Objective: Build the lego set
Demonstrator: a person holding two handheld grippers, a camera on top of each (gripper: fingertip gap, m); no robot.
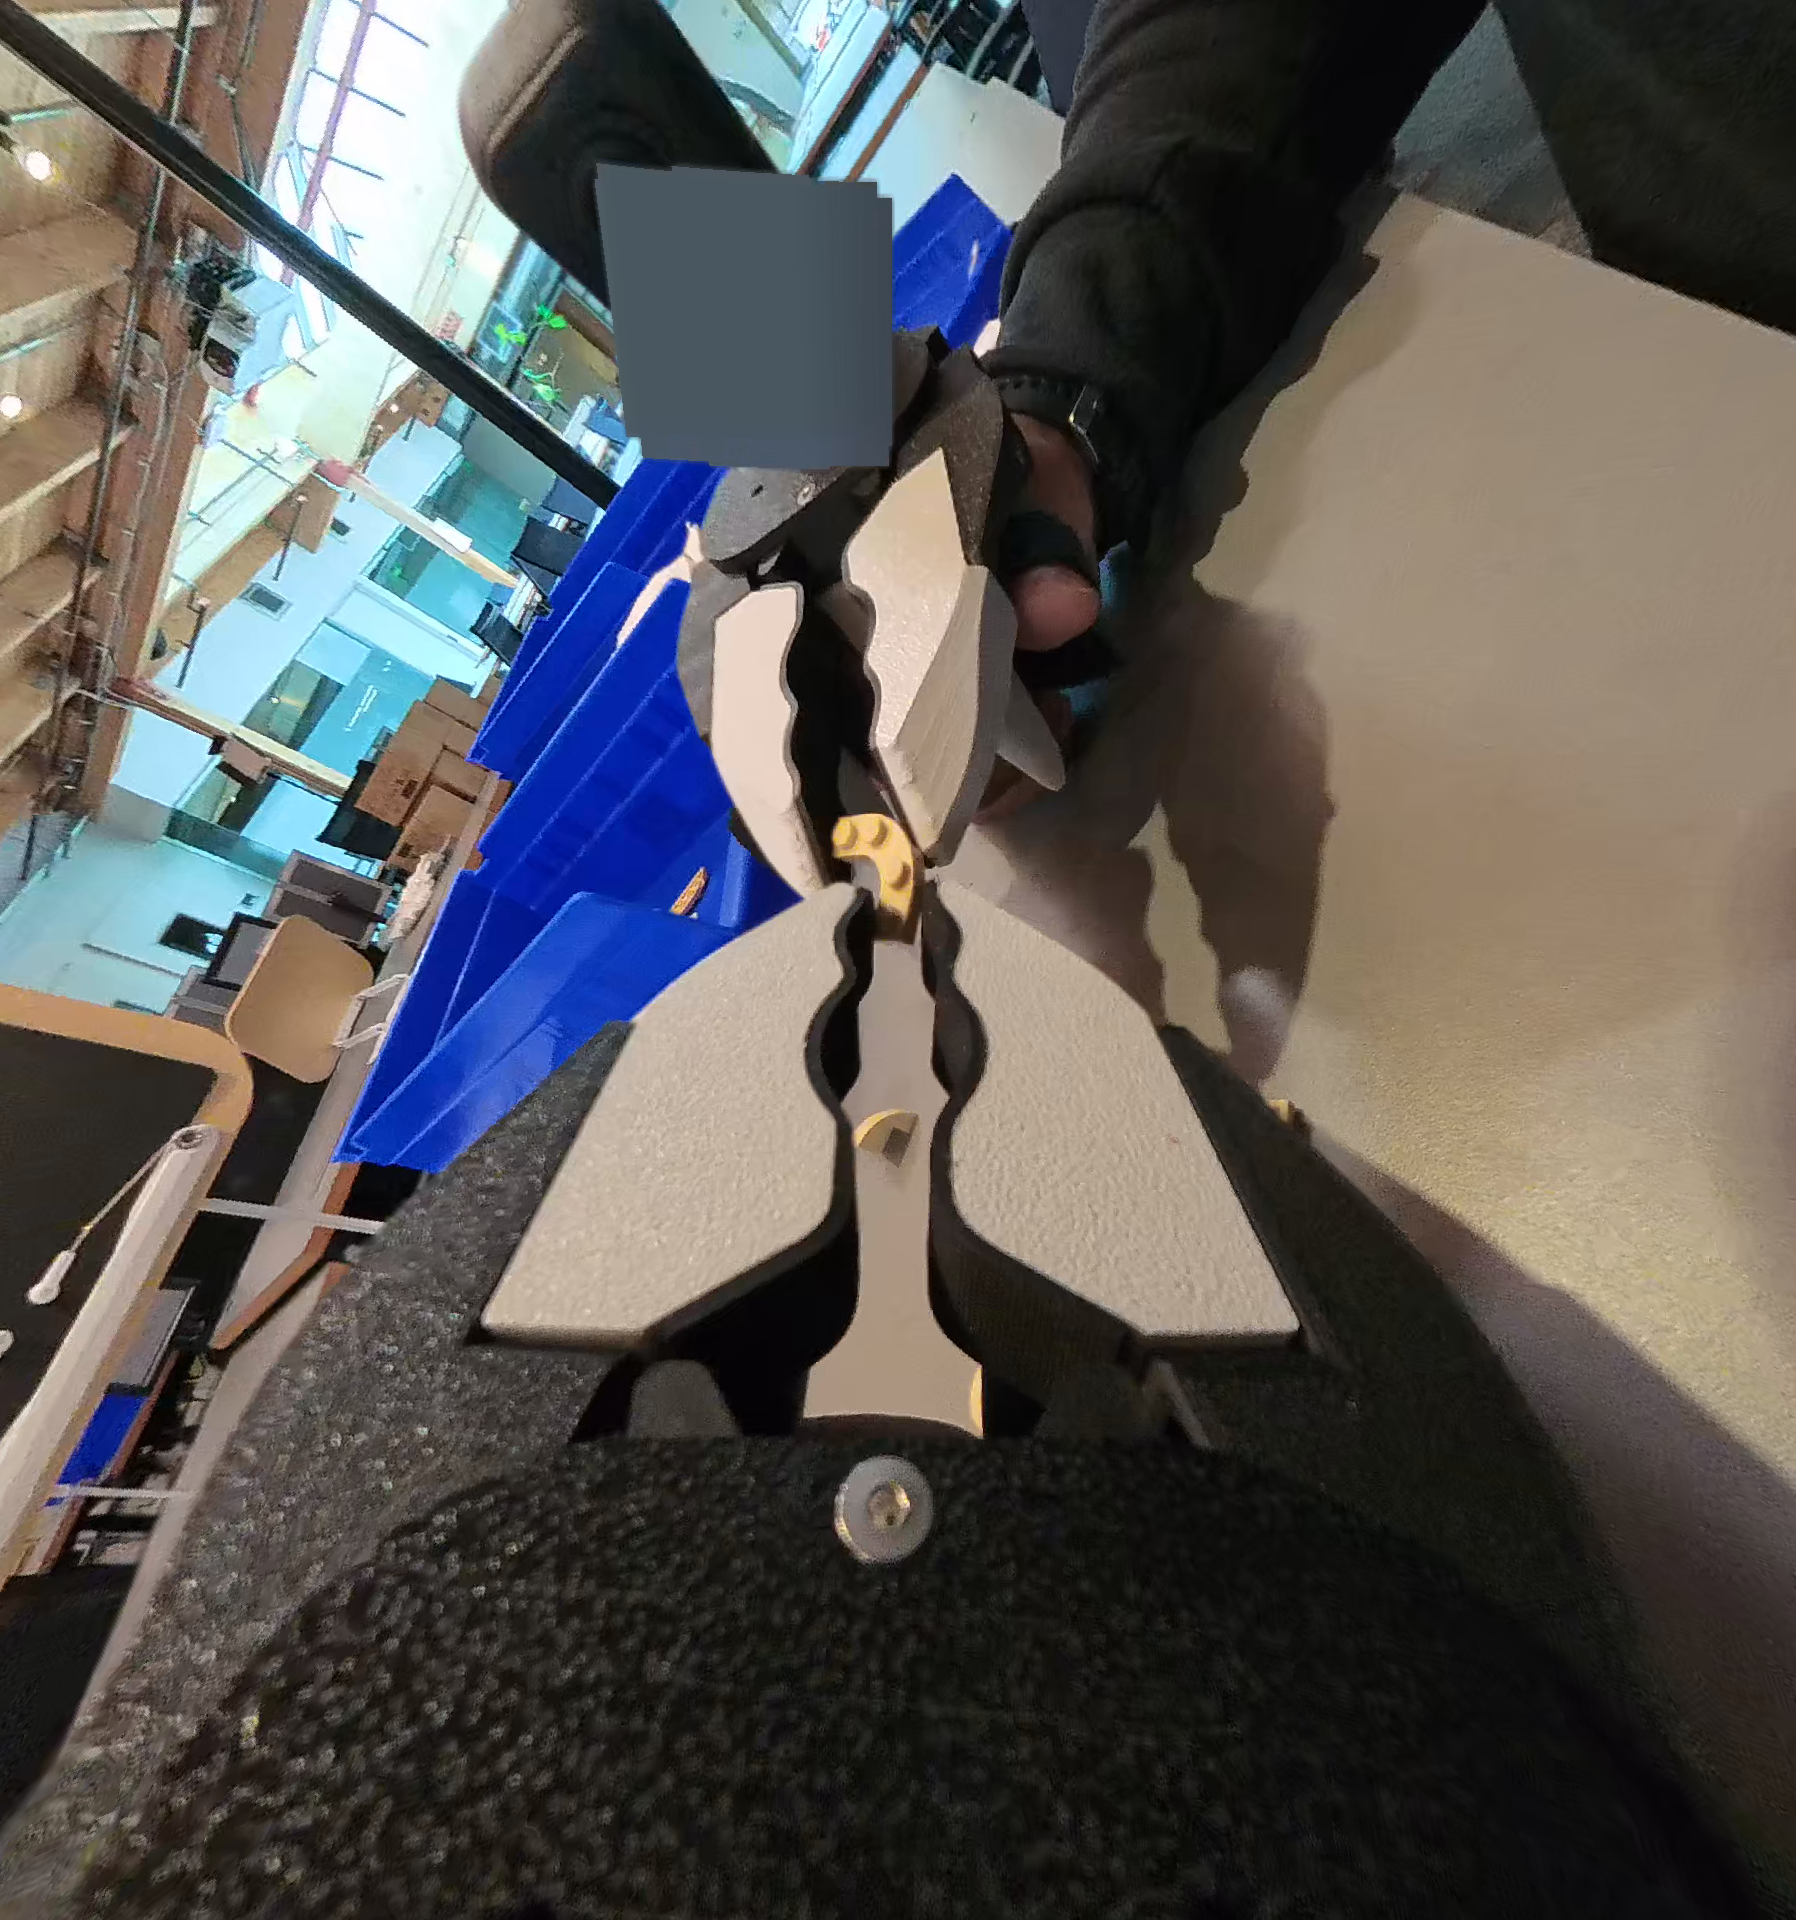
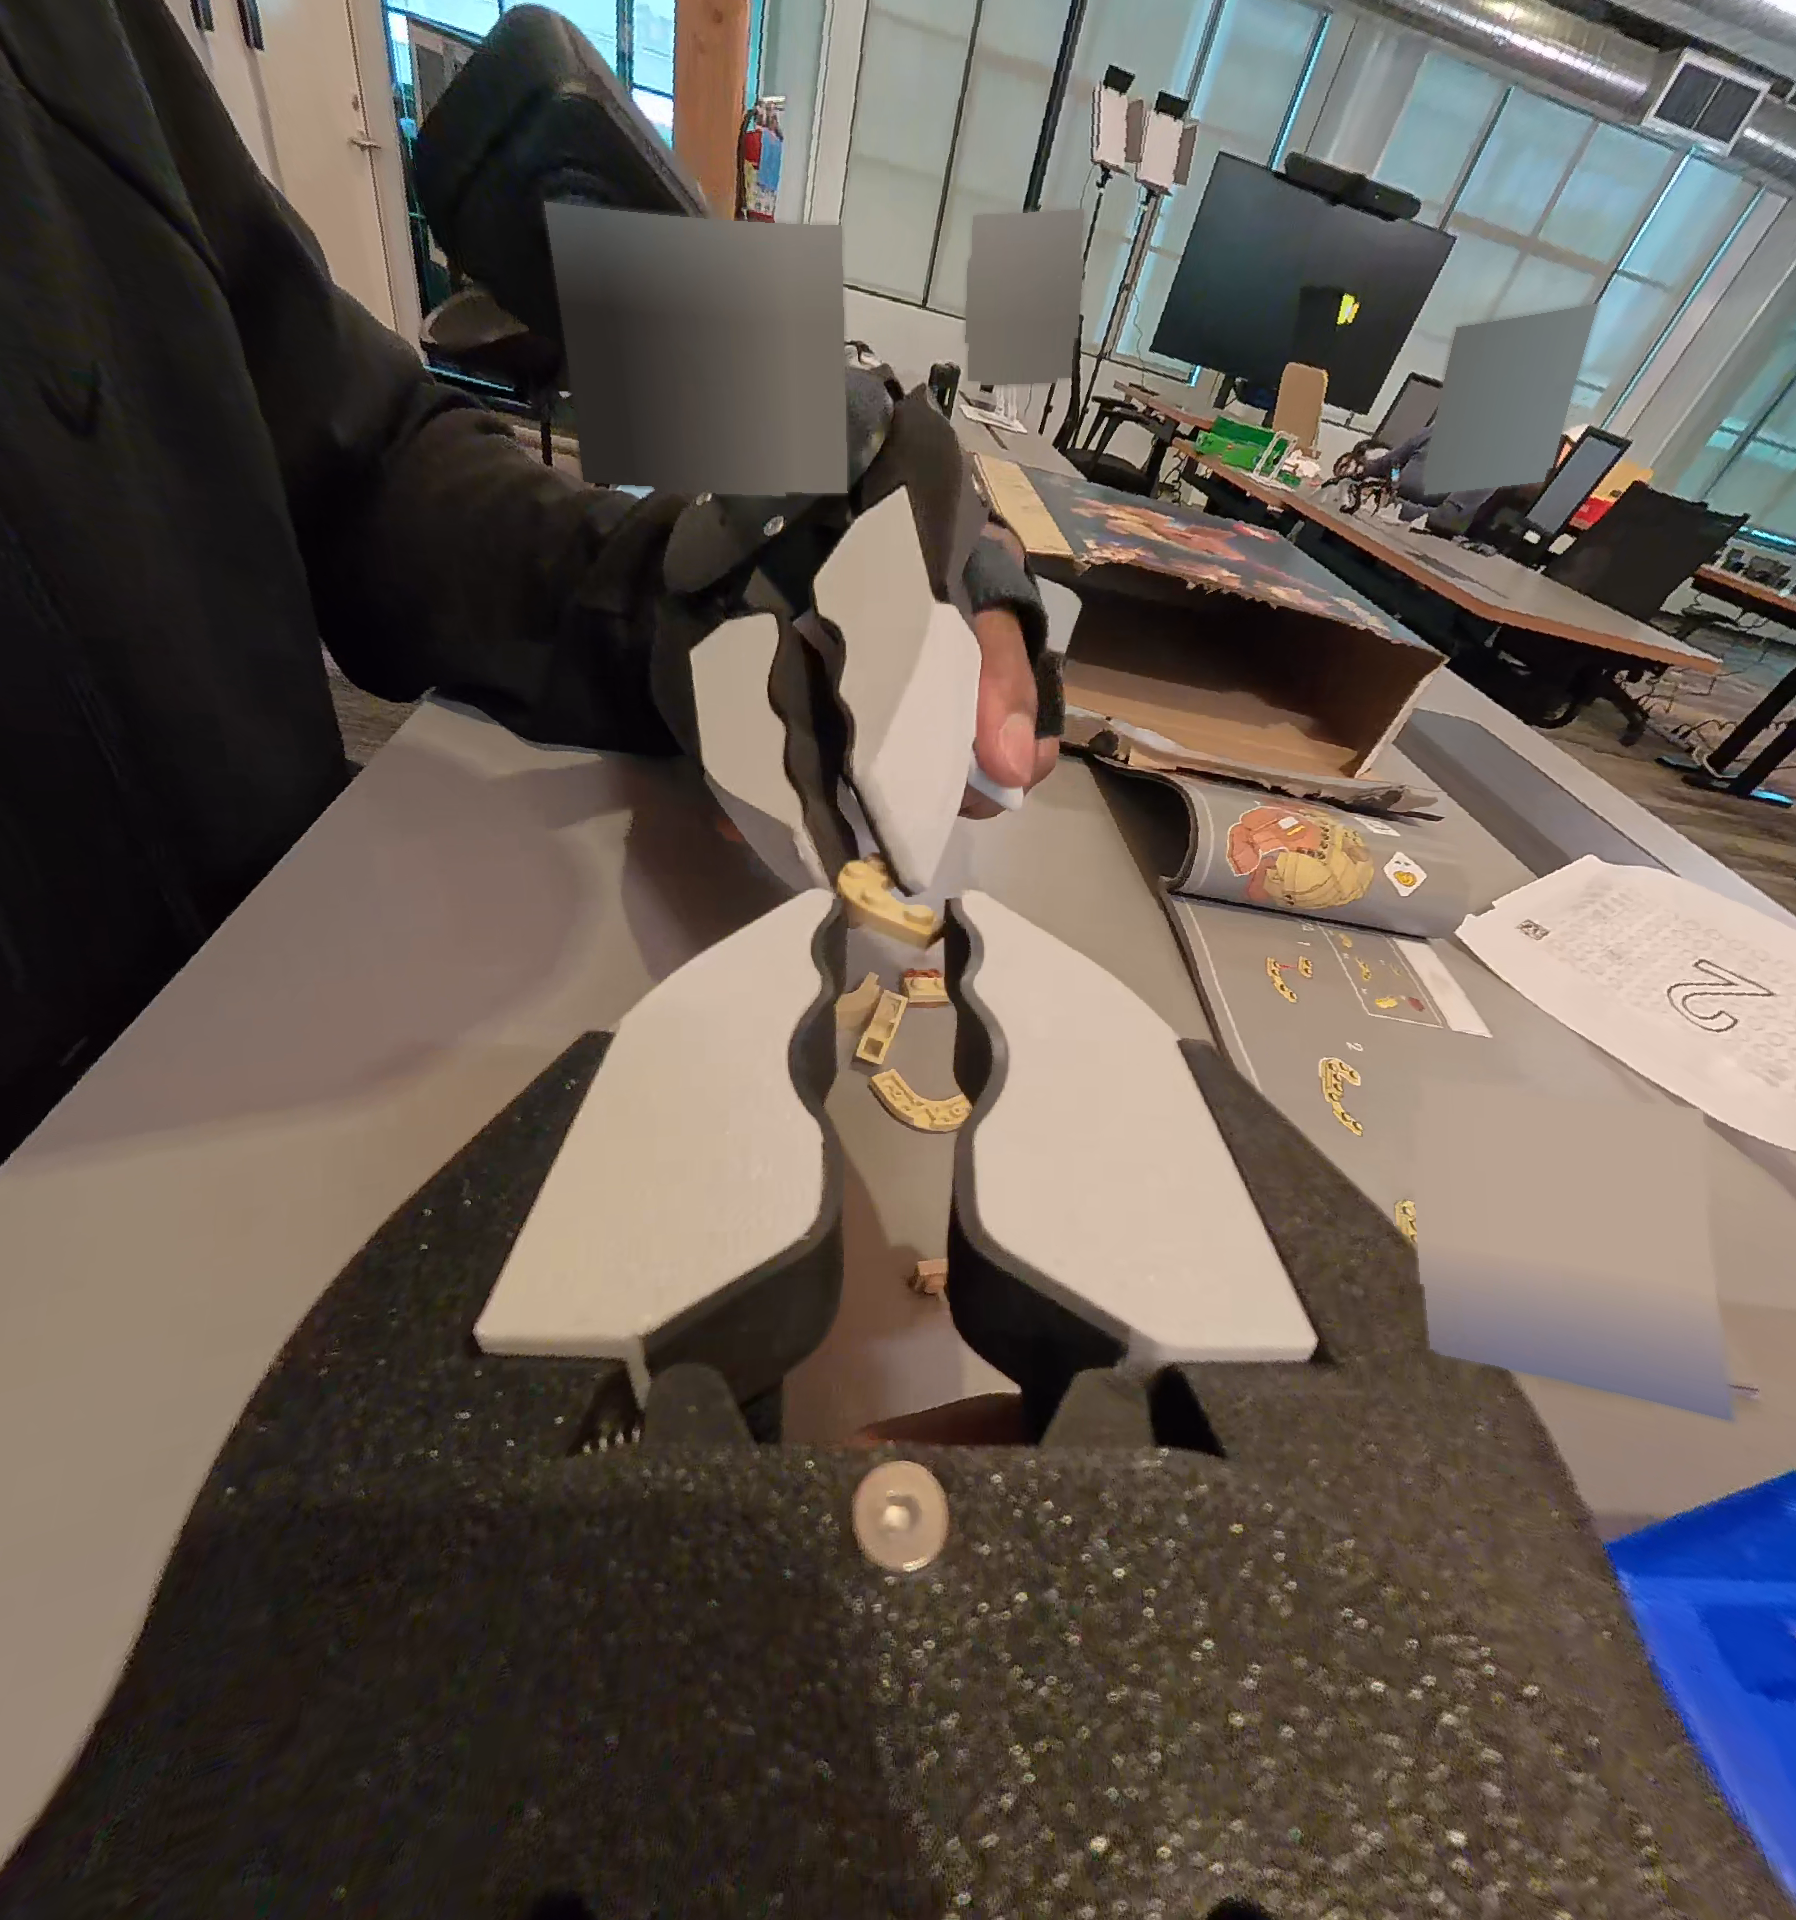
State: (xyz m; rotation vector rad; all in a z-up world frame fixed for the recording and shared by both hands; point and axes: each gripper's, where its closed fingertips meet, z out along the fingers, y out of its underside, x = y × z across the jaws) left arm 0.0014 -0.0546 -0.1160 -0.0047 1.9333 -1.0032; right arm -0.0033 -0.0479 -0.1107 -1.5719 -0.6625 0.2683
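A tan curved brick with studs (image 1: 878,860) hangs in the air between the two grippers, which meet tip to tip above the grey table (image 2: 354,935). My left gripper (image 1: 894,902) is shut on one end of it. In the right wrist view the left gripper (image 2: 863,871) comes down from above and clamps the brick's upper end (image 2: 889,909). My right gripper (image 2: 892,914) is shut across the brick's other end, and it shows from the front in the left wrist view (image 1: 873,862). A hand in a black sleeve (image 2: 1008,717) holds the far gripper.
Several loose tan pieces (image 2: 920,1107) lie on the table under the right gripper. An open instruction booklet (image 2: 1320,935), a white printed sheet (image 2: 1683,997) and a torn cardboard box (image 2: 1237,665) lie to the right. Blue bins (image 1: 582,810) stand along the table's edge.
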